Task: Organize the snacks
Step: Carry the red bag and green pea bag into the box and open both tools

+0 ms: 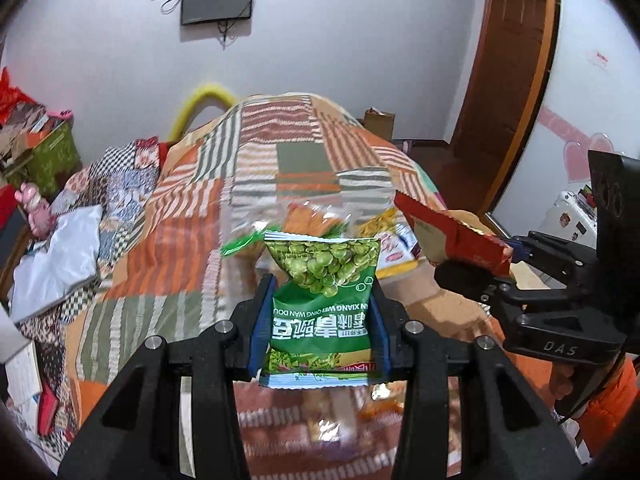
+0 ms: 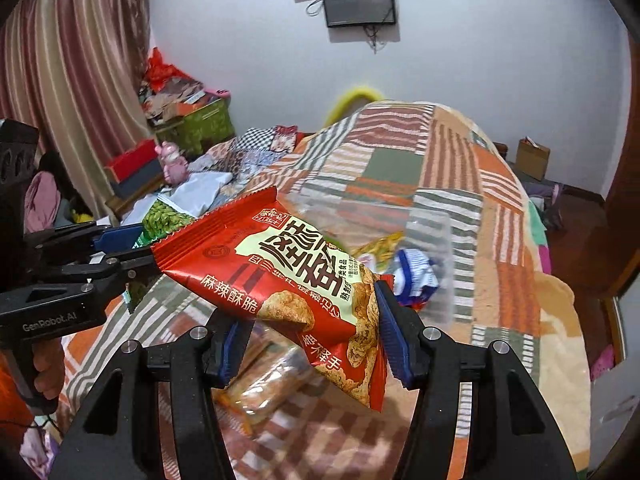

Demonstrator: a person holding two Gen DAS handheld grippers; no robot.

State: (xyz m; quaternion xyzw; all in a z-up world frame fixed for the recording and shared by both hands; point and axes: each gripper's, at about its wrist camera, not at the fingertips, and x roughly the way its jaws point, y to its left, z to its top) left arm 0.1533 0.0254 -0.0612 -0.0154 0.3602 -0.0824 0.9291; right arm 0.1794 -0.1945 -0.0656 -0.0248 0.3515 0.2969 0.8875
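My left gripper (image 1: 322,286) is shut on a green bag of peas (image 1: 324,304), which stands upright between its blue pads above the bed. To its right, my right gripper (image 1: 508,256) holds a red snack bag (image 1: 452,236). In the right wrist view the right gripper (image 2: 308,308) is shut on that red crisp bag (image 2: 280,264), which tilts up to the left. The left gripper (image 2: 120,244) and its green bag (image 2: 164,220) show at the left. Below both lies a clear plastic tray (image 2: 440,248) with a yellow packet (image 2: 380,246) and a blue-white packet (image 2: 416,272).
A patchwork striped bedspread (image 1: 288,152) covers the bed. Clear packs of orange biscuits (image 2: 264,388) lie under the grippers. A white bag (image 1: 60,256), a pink toy (image 1: 34,208) and a green box (image 1: 52,152) sit at the left. A wooden door (image 1: 516,60) stands to the right.
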